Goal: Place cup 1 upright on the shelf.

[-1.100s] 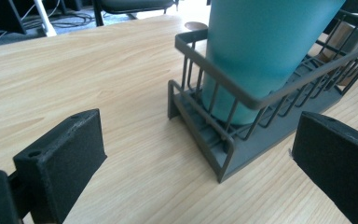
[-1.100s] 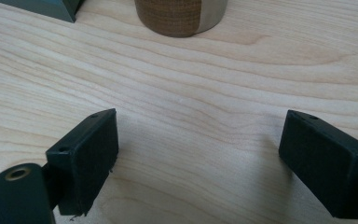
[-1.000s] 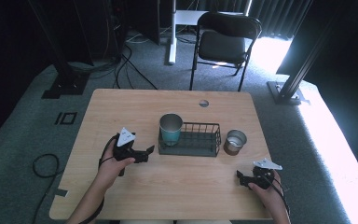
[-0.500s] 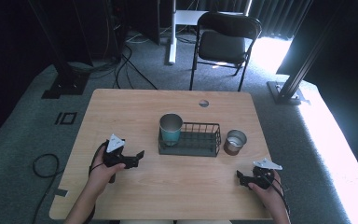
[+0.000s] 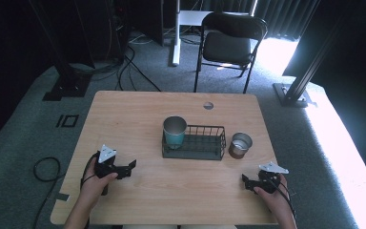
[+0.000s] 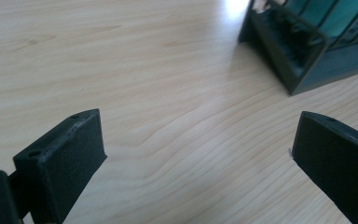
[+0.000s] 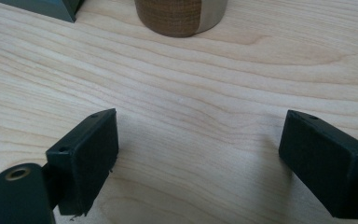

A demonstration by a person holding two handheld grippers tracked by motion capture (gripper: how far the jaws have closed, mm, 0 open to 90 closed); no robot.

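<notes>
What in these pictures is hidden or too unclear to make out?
- Brown cup: the right gripper view's top edge cuts off its rim.
- Basket: the left gripper view's top and right edges cut it off.
- Teal cup: in the high view, the basket's wires hide its base; whether anything is inside is too dark to tell.

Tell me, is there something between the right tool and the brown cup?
No, nothing visible. Bare table lies between the open right tool and the brown cup. The basket sits to the cup's side, off that path.
</notes>
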